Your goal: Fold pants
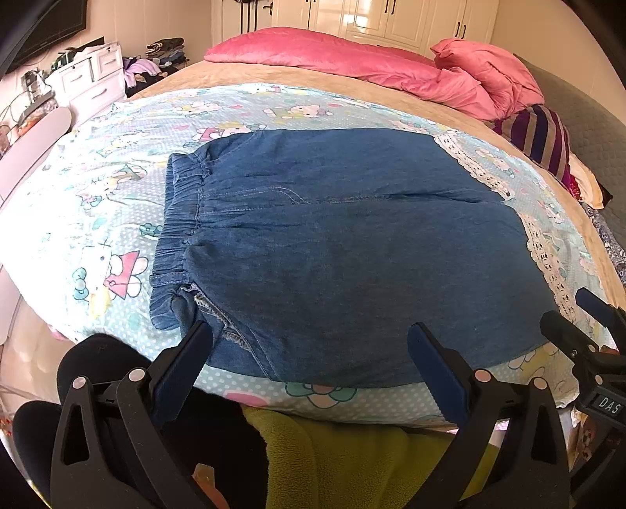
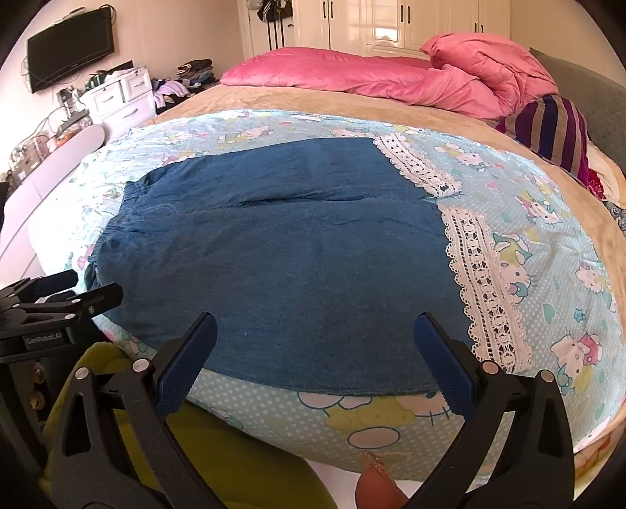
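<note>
Both claws, left (image 1: 311, 344) and right (image 2: 315, 336), gaped wide, empty, at the pants' (image 1: 332, 242) near edge; best pinch both layers, lift evenly.

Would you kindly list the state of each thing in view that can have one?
Denim pants: spread flat on the cartoon sheet, unfolded, legs side by side, waistband to the left.
Lace cuffs: flat, at the right end.
Left tongs: open, empty, at the pants' near edge.
Right tongs: open, empty, at the near edge.
Cartoon sheet: laid over the bed.
Pink quilt: bunched at the far side.
Wardrobe doors: shut.
</note>
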`<state>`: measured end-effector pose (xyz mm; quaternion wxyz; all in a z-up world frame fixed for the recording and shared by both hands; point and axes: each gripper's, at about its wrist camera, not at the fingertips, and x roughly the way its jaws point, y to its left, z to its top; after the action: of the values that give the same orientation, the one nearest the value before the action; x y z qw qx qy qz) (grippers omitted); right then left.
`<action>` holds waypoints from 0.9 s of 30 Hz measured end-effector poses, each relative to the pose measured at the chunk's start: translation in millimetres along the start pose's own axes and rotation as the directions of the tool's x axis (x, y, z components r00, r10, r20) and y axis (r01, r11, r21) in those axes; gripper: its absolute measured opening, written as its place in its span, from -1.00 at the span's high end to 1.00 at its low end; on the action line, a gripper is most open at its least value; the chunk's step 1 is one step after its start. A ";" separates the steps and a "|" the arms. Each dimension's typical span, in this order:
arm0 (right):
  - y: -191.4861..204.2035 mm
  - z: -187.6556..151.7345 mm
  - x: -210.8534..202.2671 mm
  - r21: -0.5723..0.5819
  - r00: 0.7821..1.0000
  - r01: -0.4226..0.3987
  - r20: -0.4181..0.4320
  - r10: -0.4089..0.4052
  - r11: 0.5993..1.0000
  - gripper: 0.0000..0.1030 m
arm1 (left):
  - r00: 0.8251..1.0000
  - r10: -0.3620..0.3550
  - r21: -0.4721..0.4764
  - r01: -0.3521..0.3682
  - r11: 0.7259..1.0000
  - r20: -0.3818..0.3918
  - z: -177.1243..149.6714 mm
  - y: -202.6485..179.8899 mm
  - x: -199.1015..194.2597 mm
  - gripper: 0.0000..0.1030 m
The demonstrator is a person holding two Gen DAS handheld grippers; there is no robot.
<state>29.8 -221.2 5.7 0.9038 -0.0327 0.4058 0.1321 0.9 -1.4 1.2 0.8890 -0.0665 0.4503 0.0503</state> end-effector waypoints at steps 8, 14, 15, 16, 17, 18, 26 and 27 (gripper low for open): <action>0.9 0.3 0.0 -0.003 1.000 0.000 0.000 0.000 1.000 -0.84 | 1.000 0.001 -0.002 -0.001 1.000 0.002 -0.4 0.2 -3.2 -0.92; 1.7 1.2 0.1 -0.007 1.000 0.000 -0.006 0.000 1.000 -0.84 | 1.000 0.001 -0.006 -0.001 1.000 -0.004 1.4 1.2 -2.5 -0.92; 1.7 1.4 0.0 -0.007 1.000 0.000 -0.006 0.000 1.000 -0.84 | 1.000 0.001 -0.006 -0.001 1.000 -0.004 1.7 1.2 -2.6 -0.92; 1.9 1.5 -0.2 -0.008 1.000 -0.001 -0.005 0.001 1.000 -0.84 | 1.000 0.001 -0.006 -0.001 1.000 -0.004 2.1 1.1 -2.8 -0.92; 2.0 1.4 0.1 -0.008 1.000 0.000 -0.005 0.000 1.000 -0.84 | 1.000 0.001 -0.005 -0.001 1.000 -0.003 2.5 1.0 -3.1 -0.92; 2.3 1.2 0.6 -0.010 1.000 0.001 -0.005 -0.001 1.000 -0.84 | 1.000 0.000 -0.005 0.000 1.000 -0.002 2.3 2.0 -4.9 -0.92; 3.3 2.4 1.8 -0.015 1.000 -0.004 -0.006 0.004 1.000 -0.84 | 1.000 0.001 -0.011 -0.001 1.000 -0.005 -0.2 3.2 -2.1 -0.92; 3.6 2.9 1.9 -0.017 1.000 -0.004 -0.007 0.004 1.000 -0.84 | 1.000 0.002 -0.013 -0.002 1.000 -0.006 -0.4 3.2 -1.2 -0.92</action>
<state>32.1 -216.9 6.4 0.9019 -0.0401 0.4077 0.1371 -0.6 1.7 1.6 0.8872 -0.0719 0.4526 0.0539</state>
